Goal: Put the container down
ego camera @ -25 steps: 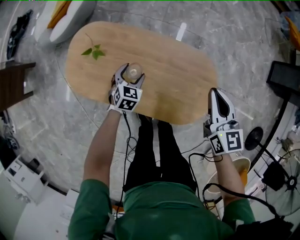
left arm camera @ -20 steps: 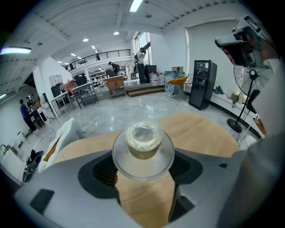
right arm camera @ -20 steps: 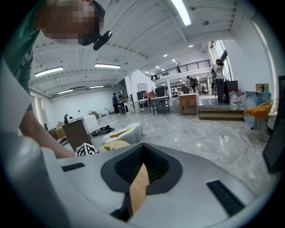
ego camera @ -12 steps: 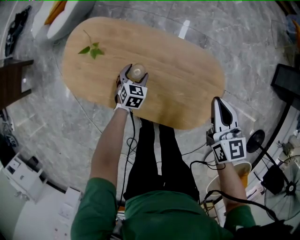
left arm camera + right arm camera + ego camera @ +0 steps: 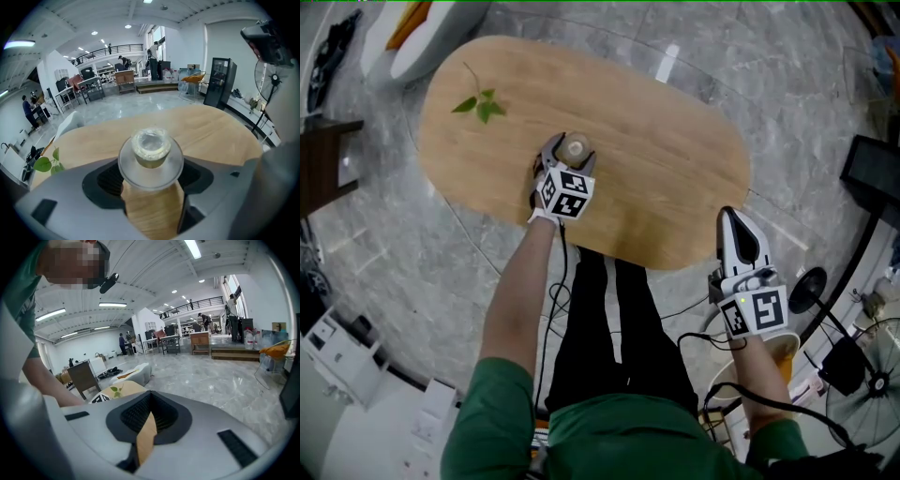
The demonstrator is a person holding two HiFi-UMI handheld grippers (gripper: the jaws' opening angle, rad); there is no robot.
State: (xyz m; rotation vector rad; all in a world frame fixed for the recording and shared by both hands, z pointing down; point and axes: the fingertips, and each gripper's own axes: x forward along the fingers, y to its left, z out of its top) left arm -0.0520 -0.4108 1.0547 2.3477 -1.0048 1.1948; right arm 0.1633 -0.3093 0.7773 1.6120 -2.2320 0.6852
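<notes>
A clear glass container with a pale stopper stands upright between the jaws of my left gripper, low over the oval wooden table. In the left gripper view the container fills the gap, and the left gripper is shut on its sides. I cannot tell whether its base touches the wood. My right gripper is shut and empty, pointing at the table's near right edge. In its own view the right gripper shows only a thin wedge of tabletop between its jaws.
A green leaf sprig lies on the table's far left end. A white seat stands beyond the table, and a dark cabinet is at the left. A black fan, cables and a white bucket crowd the floor at the right.
Both grippers have sunk lower. The left one came down toward the tabletop with the container still in its jaws. The right one dropped a little beside the table edge.
</notes>
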